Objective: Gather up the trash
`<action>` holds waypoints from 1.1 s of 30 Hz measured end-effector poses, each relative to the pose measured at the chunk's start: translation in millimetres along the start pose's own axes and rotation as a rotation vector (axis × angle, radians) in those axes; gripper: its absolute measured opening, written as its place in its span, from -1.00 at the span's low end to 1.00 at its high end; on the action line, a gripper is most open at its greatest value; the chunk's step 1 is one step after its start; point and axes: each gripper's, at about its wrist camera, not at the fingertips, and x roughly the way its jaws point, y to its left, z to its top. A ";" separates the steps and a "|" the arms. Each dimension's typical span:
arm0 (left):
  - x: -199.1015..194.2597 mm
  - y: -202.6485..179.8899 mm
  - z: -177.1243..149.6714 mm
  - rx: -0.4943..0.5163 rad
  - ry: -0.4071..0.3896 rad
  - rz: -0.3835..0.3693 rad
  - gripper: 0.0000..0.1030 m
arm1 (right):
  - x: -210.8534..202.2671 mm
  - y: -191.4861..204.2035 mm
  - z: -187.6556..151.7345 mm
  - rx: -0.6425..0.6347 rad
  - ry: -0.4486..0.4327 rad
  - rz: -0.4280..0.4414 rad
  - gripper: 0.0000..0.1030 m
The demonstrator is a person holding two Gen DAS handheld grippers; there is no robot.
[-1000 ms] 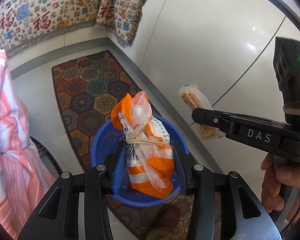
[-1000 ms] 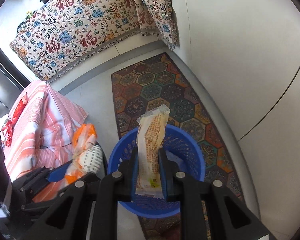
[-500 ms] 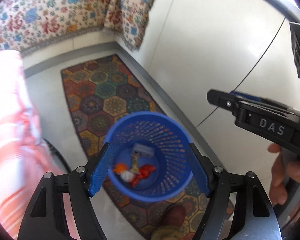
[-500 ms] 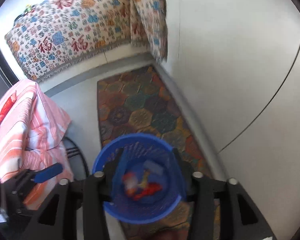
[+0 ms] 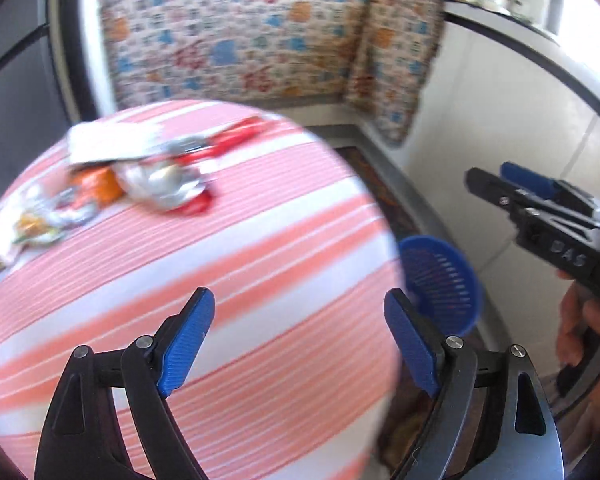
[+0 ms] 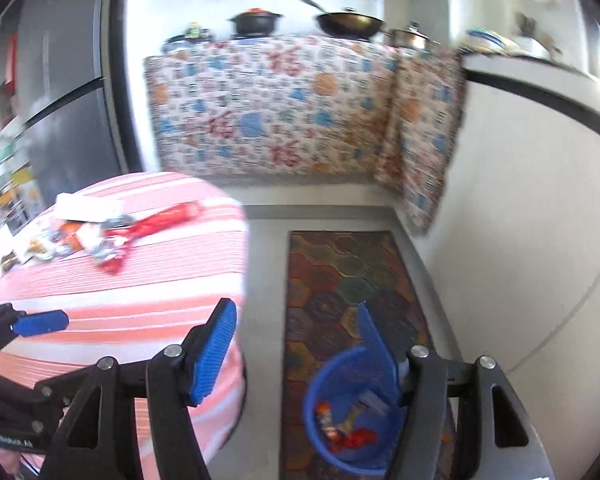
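A heap of wrappers (image 5: 140, 176) lies on the far part of the round tabletop (image 5: 228, 292) with its pink-and-white striped cloth: a white sheet, crumpled silver foil, an orange piece and a long red packet (all blurred, so finer detail is lost). The right wrist view shows the same heap (image 6: 100, 236) smaller and farther off, at the tabletop's (image 6: 140, 292) left side.

The blue basket (image 5: 440, 280) stands on the floor just beside the tabletop's edge. From the left wrist only its slotted inner wall appears; the right wrist looks down into the basket (image 6: 324, 380) and shows scraps at the bottom (image 6: 348, 428), red, orange and grey.

The left hand-held gripper (image 5: 300, 344) hangs over the striped cloth, blue pads wide apart, nothing between them. The right hand-held gripper (image 6: 300, 352) is likewise spread and empty, one pad over the cloth's edge, the other over the basket.

Only the right wrist view shows the patterned rug (image 6: 348, 280) under the basket and the pots and pan (image 6: 348, 22) on the cloth-draped counter behind
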 end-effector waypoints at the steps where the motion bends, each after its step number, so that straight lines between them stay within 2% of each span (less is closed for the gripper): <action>1: -0.8 17.9 -5.6 -0.024 0.005 0.029 0.70 | 2.1 16.5 1.9 -0.020 0.001 0.022 0.26; 6: -0.3 93.1 -31.9 -0.150 0.021 0.130 0.70 | 13.0 95.6 0.1 -0.134 0.013 0.111 0.26; 9: 6.8 123.1 -39.2 -0.182 0.028 0.177 0.70 | 20.7 136.2 -10.6 -0.202 0.041 0.150 0.27; 14: 17.6 165.1 -48.2 -0.228 0.033 0.220 0.70 | 46.5 179.2 -24.5 -0.258 0.120 0.195 0.28; 19: 21.1 179.9 -46.3 -0.209 0.019 0.247 0.81 | 59.5 205.2 -35.0 -0.276 0.154 0.222 0.29; 21: 25.1 185.6 -43.2 -0.206 0.030 0.239 0.95 | 66.1 214.8 -38.2 -0.275 0.176 0.234 0.29; 23: 28.7 187.7 -41.3 -0.182 0.046 0.250 0.99 | 73.4 222.1 -40.6 -0.275 0.197 0.242 0.29; 24: 29.9 188.3 -40.5 -0.173 0.047 0.246 0.99 | 72.9 223.9 -40.4 -0.265 0.183 0.243 0.33; 25: 30.4 189.5 -39.7 -0.170 0.050 0.241 0.99 | 73.9 227.1 -39.9 -0.266 0.187 0.241 0.46; 33: 28.4 189.4 -40.9 -0.166 0.046 0.234 0.99 | 79.5 231.0 -37.6 -0.236 0.196 0.252 0.54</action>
